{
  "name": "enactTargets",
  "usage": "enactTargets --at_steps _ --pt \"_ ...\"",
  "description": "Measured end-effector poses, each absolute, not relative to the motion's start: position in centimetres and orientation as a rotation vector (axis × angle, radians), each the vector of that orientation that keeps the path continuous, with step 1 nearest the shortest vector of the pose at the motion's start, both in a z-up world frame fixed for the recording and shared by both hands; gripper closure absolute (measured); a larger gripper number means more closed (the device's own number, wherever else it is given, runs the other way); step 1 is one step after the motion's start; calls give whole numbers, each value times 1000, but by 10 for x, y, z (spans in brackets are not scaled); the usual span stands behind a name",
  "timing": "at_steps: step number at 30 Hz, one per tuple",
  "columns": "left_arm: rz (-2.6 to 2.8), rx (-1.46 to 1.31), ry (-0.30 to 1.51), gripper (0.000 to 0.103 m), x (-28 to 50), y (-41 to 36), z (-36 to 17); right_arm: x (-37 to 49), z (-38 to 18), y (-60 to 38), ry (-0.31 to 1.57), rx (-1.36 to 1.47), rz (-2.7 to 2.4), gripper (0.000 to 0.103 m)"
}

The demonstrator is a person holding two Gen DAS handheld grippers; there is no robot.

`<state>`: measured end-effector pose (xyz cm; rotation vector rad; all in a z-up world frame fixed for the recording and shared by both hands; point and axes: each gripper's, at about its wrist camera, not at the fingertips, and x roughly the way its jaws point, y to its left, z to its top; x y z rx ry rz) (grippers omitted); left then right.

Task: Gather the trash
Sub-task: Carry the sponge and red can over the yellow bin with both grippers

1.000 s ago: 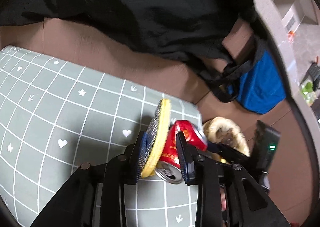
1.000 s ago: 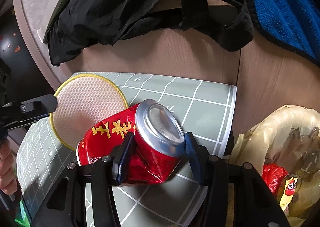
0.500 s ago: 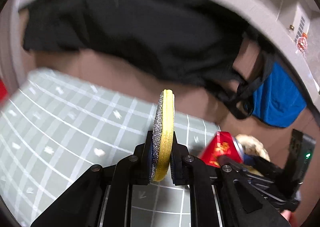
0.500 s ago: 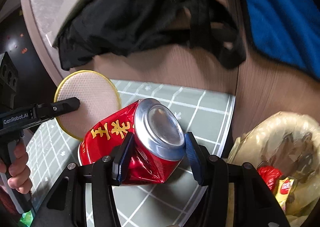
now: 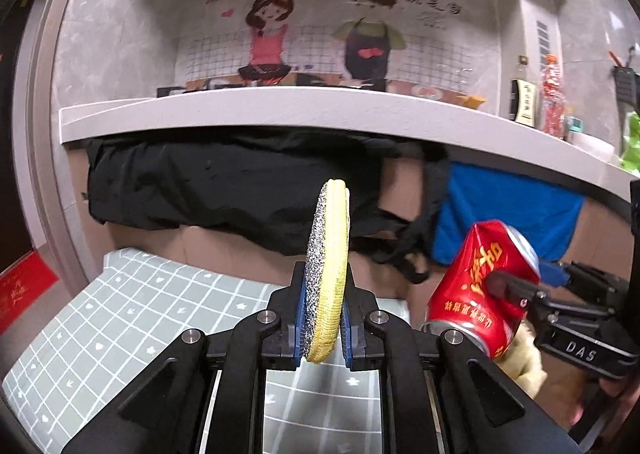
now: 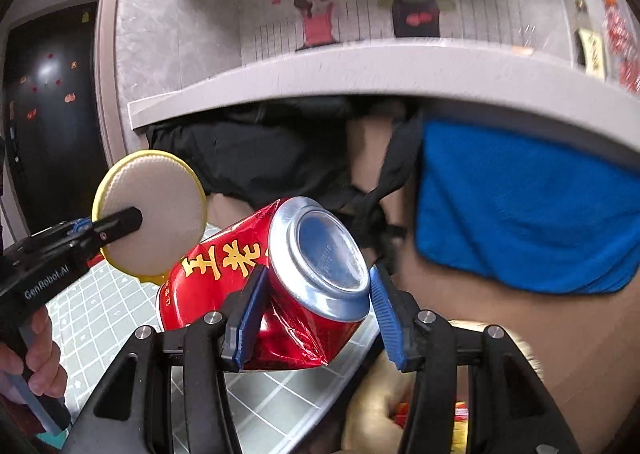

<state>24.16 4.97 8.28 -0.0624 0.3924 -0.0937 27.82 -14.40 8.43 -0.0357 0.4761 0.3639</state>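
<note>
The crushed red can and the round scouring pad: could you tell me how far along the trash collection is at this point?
Done: both pieces are picked up and clear of the checked mat. In hand: the left gripper is shut on the round scouring pad, held on edge; the right gripper clamps the crushed red can. Left: neither has been dropped yet into the trash bag, partly visible just below the can.

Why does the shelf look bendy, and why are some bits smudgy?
Left wrist view: the fisheye lens bows the white shelf; the round pad in the left gripper is sharp. Right wrist view: the shelf curves more, the wall drawing and blue cloth look smeared, while the red can stays crisp.
</note>
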Motion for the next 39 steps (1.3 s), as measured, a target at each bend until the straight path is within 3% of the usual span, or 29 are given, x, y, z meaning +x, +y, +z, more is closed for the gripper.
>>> enactTargets --at_steps 11,22,39 --pt "-243 -71 428 89 234 -24 80 245 88 -217 439 -55 217 55" --pt "-419 -137 558 89 261 -91 45 240 64 -282 473 -5 110 55" --pt "-513 -116 647 88 313 -122 -1 275 19 -320 563 135 80 55"
